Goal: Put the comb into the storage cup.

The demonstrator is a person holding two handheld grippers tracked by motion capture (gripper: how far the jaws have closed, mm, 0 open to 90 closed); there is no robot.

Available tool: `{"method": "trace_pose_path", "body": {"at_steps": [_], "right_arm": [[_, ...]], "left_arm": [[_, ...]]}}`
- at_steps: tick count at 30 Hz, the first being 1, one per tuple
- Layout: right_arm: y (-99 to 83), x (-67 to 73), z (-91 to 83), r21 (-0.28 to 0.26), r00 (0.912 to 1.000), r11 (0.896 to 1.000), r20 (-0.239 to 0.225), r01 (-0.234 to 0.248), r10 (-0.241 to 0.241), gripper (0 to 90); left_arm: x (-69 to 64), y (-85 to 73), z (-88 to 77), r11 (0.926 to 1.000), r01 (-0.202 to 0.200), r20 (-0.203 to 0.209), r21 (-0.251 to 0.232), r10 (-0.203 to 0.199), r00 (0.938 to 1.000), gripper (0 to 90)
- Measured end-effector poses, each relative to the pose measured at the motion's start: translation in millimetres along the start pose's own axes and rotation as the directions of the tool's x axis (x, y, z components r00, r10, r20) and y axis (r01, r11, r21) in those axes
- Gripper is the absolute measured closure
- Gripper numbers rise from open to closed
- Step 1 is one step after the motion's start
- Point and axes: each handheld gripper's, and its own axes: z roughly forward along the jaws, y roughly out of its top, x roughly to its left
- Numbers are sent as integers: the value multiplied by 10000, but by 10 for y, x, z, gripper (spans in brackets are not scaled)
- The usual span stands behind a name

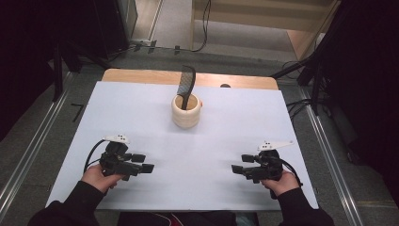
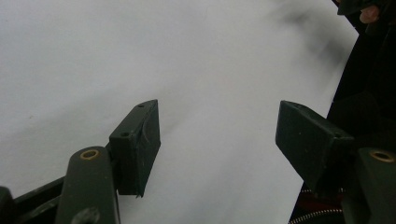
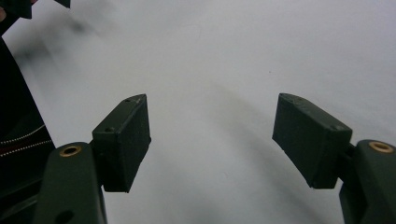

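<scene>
Wooden cup [image 1: 187, 113] at twelve o'clock on white table [image 1: 141, 108], black spatula [image 1: 186, 86] upright inside. Probably light, rigid, top-heavy; best gripped at cup wall. Left gripper [image 1: 147, 167] and right gripper [image 1: 236, 170]: jaws wide apart, empty.

The worktop [image 1: 141, 117] is covered in plain white, with a strip of light wood showing along its 12 o'clock edge. Toward 12 o'clock from the middle stands a cream-coloured holder [image 1: 186, 113], with a black spatula [image 1: 186, 84] in it. At 8 o'clock the left gripper [image 1: 147, 168] is black with a pale grey plate on top; at 4 o'clock the right gripper [image 1: 234, 169] is black with a like plate. The fingers [image 3: 122, 140] are dark green-black, with brass-coloured rings. The sleeves [image 1: 77, 202] are black.
</scene>
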Motion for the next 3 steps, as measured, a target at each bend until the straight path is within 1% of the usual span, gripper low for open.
{"method": "trace_pose_path", "body": {"at_steps": [3], "right_arm": [[-2, -3, 17, 164, 10000, 9999, 13, -29, 29, 253]], "left_arm": [[1, 2, 0, 10000, -9, -13, 13, 10, 10000, 313]]}}
